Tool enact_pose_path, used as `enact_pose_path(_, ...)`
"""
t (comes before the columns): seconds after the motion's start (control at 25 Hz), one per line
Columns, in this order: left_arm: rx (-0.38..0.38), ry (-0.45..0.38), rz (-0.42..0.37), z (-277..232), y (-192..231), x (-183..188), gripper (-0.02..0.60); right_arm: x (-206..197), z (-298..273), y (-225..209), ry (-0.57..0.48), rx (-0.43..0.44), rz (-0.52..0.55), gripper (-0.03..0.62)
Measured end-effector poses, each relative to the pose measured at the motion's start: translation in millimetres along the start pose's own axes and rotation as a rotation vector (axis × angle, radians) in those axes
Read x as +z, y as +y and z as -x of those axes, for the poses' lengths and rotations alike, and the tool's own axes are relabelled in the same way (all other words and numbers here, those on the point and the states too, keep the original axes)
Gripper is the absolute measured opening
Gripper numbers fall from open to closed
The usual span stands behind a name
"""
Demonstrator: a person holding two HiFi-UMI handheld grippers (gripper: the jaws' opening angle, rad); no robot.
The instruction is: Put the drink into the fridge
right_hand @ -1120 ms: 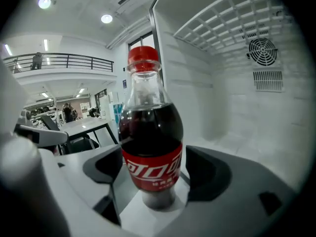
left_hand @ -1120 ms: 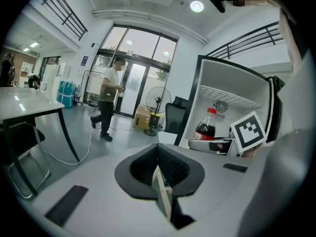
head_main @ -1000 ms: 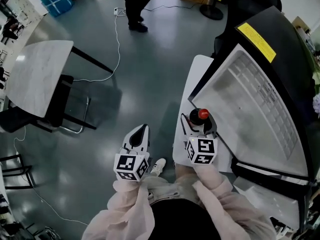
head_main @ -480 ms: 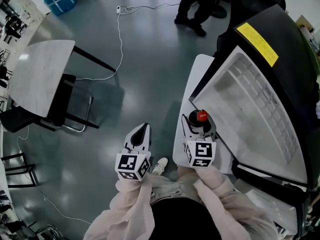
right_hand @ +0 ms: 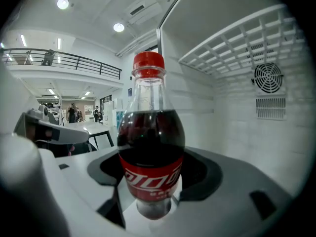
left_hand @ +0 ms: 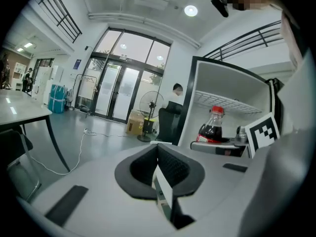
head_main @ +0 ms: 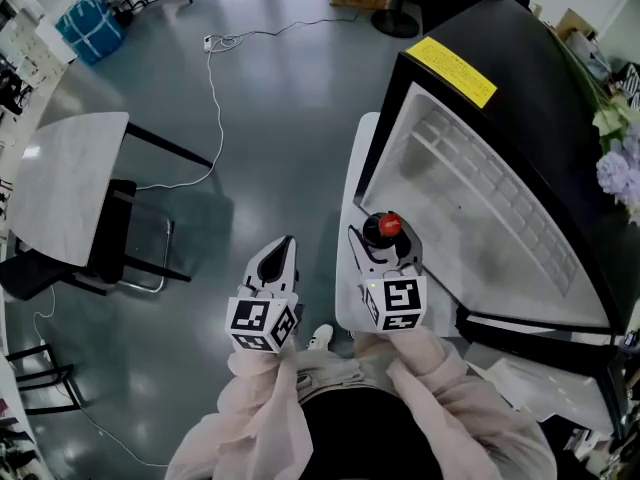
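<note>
A cola bottle [right_hand: 150,147] with a red cap [head_main: 388,225] and red label stands upright between the jaws of my right gripper [head_main: 383,247], which is shut on its lower body. It hangs just in front of the open black fridge [head_main: 480,78], beside the white interior [head_main: 490,218] with a wire shelf [right_hand: 232,38] and a fan vent [right_hand: 267,77]. My left gripper [head_main: 281,252] is to the left over the floor, its jaws together and empty. The left gripper view shows the cola bottle [left_hand: 212,127] to its right.
A white open door panel [head_main: 362,183] lies below the bottle. A white table [head_main: 65,183] and a black chair [head_main: 130,238] stand at the left. A white cable [head_main: 215,98] runs across the grey floor. Flowers [head_main: 615,158] are at the far right.
The right gripper and bottle have shifted slightly left along the fridge's front. The person walking at the far end has left the view. The left gripper has stayed shut and level.
</note>
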State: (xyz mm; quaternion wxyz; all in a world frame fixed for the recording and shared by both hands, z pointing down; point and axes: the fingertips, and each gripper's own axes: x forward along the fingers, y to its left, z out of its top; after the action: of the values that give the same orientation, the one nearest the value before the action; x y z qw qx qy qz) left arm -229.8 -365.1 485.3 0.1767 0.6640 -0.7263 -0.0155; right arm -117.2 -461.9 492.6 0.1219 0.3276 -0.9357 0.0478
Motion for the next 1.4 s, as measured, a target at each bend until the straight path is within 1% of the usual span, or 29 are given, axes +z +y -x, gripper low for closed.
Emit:
enact_pose_path(0.16,-0.038,-0.027,-0.020,-12.7,-10.7,14.4,0.011,12.3,5.7,-16.2,-0.020,-0.033,0.010,0.305)
enact_pose_path(0.32,-0.092,-0.043,-0.041,-28.8,-27.3,26.2,0.011,22.1,13.0,-37.3,-0.033,-0.076,0.004,0.305)
enact_pose_path(0.8,-0.214,-0.034,-0.082,-69.3,-88.8,34.2,0.011,21.9,34.9,-106.9,-0.034,-0.179,-0.007,0.305)
enact_pose_path(1.12,-0.249,-0.019,-0.093,-80.2,-105.5,33.5,0.011,18.9,49.2,-154.4,-0.029,-0.283,-0.021,0.305)
enact_pose_path(1.28,-0.271,-0.013,-0.101,-82.6,-112.6,33.3,0.011,17.5,60.3,-178.1,-0.020,-0.353,-0.032,0.305)
enact_pose_path(1.4,-0.286,-0.005,-0.103,-85.2,-117.5,31.5,0.011,13.5,70.2,-194.8,-0.007,-0.403,-0.061,0.305)
